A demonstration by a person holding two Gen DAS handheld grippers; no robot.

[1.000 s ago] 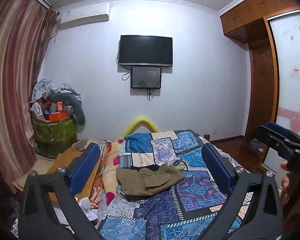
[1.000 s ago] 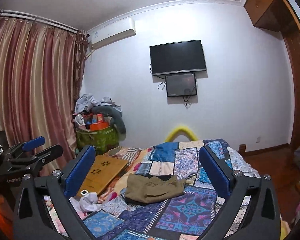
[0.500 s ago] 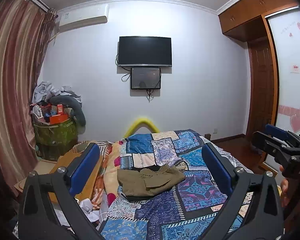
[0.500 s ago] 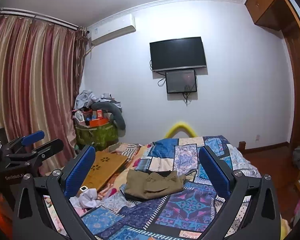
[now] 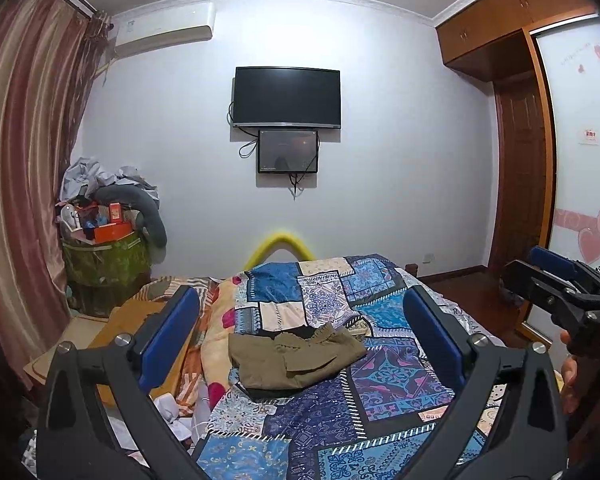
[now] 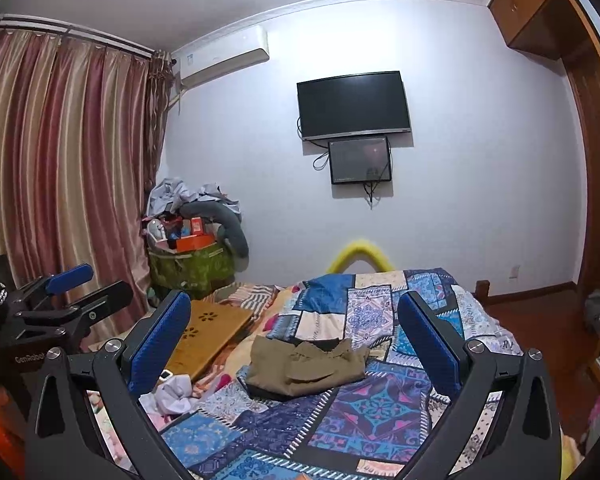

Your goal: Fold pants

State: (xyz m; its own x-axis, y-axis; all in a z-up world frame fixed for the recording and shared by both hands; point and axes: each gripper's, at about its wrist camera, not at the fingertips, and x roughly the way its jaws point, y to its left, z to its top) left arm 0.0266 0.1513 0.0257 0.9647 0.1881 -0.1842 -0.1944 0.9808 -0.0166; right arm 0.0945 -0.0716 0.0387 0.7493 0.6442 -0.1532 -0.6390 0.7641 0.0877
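**Both grippers up, jaws wide, pants on bed**

The left gripper point(image 5: 300, 332) was held level above the near end of the bed, pointing twd the far wall, blue pads spread wide w/ nothing betw. them. The right gripper point(image 6: 294, 334) sat in much the same pose, also spread wide & empty. Each showed up in the other's view: right gripper at the right edge of the left cam, w/ a bit of the person's hand point(image 5: 570, 372) below it; left gripper at the left edge of the right cam.

The pants point(image 5: 290, 358) lay ahead of both tools, well apart from the pads, roughly centred betw. the fingers in both views. They rested on the patchwork quilt point(image 5: 384, 384) near the middle of the bed, close to its left side.

Pants were olive-brown, short-looking, rumpled, partly doubled over on themselves, waistband end twd the far wall w/ a dark bit showing at the opening. Not neatly folded; edges uneven.
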